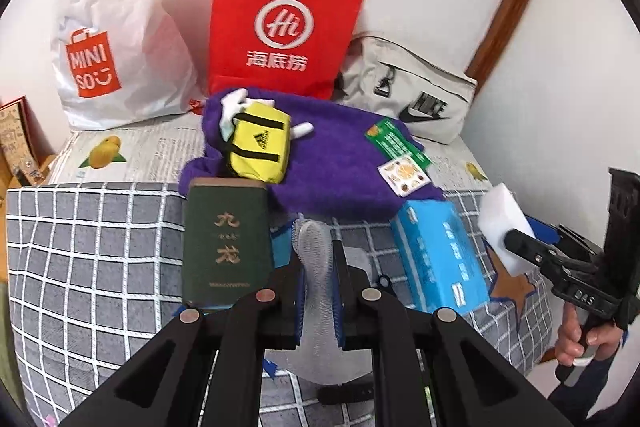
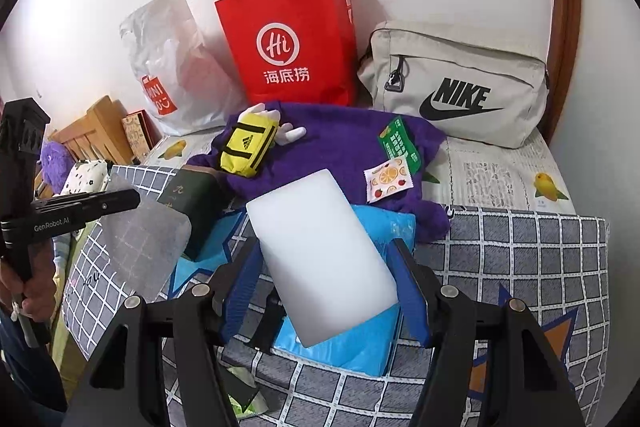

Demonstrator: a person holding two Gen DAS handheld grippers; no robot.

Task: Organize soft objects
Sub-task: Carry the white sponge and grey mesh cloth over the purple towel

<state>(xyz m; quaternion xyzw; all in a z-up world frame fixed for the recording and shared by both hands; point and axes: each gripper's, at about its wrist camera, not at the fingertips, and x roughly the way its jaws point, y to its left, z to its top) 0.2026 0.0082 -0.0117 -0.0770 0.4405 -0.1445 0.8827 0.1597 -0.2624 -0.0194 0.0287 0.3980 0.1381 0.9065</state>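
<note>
Between blue jaws, smooth white sponge block (image 2: 320,255)

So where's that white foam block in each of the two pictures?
Left wrist view: the white foam block is at the right edge, clamped in the right hand-held gripper.
Right wrist view: the block fills the centre foreground, between that gripper's blue pads.
Shared landmark: the red paper bag against the wall.

- The left gripper (image 1: 318,267) is pinching a translucent grey sheet (image 1: 314,247).
- A green box (image 1: 226,243) is standing just left of it.
- A blue pack (image 1: 438,259) is lying to its right.
</note>
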